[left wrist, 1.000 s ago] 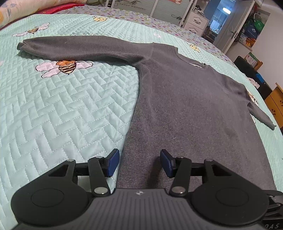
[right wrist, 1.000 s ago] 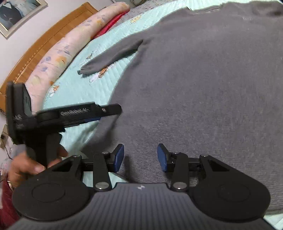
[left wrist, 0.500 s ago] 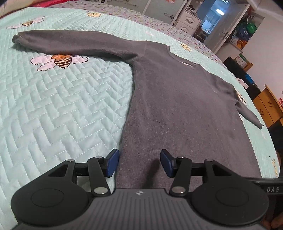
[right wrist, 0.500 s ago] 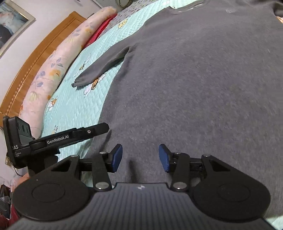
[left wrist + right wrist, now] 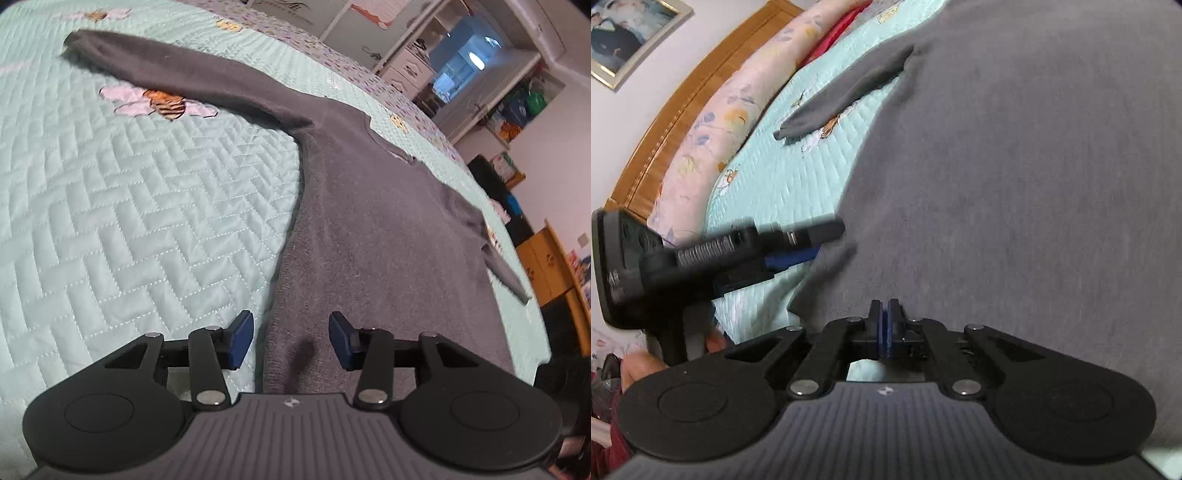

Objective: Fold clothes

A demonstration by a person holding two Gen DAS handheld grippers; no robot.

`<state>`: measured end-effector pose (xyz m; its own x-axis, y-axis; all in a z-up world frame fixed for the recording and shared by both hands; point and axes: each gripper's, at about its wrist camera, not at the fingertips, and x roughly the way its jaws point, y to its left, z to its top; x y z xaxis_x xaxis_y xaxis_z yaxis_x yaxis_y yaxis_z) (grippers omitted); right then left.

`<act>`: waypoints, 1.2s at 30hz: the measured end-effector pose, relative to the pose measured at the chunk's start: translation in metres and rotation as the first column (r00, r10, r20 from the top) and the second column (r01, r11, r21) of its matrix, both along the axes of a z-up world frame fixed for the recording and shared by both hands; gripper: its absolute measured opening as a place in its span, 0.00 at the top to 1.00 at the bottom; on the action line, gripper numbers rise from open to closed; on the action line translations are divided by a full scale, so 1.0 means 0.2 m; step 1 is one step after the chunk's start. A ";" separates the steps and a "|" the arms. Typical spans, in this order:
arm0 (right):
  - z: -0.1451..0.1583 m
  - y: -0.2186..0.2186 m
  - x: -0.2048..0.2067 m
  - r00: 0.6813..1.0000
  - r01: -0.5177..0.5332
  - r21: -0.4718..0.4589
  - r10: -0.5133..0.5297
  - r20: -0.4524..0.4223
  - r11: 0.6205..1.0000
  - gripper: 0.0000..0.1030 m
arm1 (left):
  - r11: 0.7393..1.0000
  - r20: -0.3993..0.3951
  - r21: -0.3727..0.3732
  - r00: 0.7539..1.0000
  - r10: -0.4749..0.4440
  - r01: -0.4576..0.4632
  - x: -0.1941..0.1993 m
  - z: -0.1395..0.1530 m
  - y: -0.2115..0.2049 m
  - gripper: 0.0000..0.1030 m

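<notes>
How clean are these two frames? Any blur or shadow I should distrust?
Left wrist view: sweater slightly soft, far room bent by fisheye, dark shadow streak between the left gripper fingers. Right wrist view: the left gripper motion-smeared, lettering unreadable; right gripper sharp.

The sweater lies flat on the bed, running from lower centre to upper left of the left wrist frame, one sleeve stretched toward the upper left, the other sleeve at right. The left claw sits at the sweater's bottom hem. In the right wrist frame, the right claw is at lower centre over the hem, pillows at upper left.
</notes>
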<state>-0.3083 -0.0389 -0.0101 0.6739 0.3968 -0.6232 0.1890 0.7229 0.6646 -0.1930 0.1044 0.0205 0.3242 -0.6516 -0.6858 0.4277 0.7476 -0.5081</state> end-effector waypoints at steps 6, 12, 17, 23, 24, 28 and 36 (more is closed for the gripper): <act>0.12 0.00 0.02 0.999 -0.009 0.004 0.009 0.052 1.000 0.95 | 0.997 -0.022 -0.065 0.999 0.038 -0.039 0.02 0.00 0.05 0.63; 0.04 0.14 0.19 0.993 -0.103 0.059 0.099 0.062 0.993 0.94 | 0.997 0.002 -0.057 0.999 0.045 -0.045 0.03 0.03 0.07 0.65; 0.02 0.19 0.20 0.991 -0.125 0.022 0.123 0.058 0.992 0.98 | 0.998 -0.024 -0.053 1.000 0.017 -0.018 0.02 -0.01 0.06 0.65; 0.11 0.16 0.16 0.980 -0.162 -0.017 0.163 0.116 0.987 0.77 | 0.994 -0.052 -0.098 0.998 0.033 -0.038 0.05 -0.06 0.07 0.65; 0.07 0.16 0.15 0.983 -0.156 -0.022 0.158 0.095 0.987 0.78 | 0.995 -0.050 -0.092 0.998 0.031 -0.036 0.05 -0.06 0.06 0.65; 0.06 0.15 0.14 0.987 -0.132 0.017 0.130 0.097 0.991 0.78 | 0.996 -0.045 -0.085 0.999 0.026 -0.030 0.05 -0.06 0.06 0.66; 0.04 0.20 0.15 0.982 -0.161 -0.025 0.163 0.099 0.987 0.84 | 0.998 -0.010 -0.055 1.000 0.014 -0.015 0.05 -0.04 0.04 0.71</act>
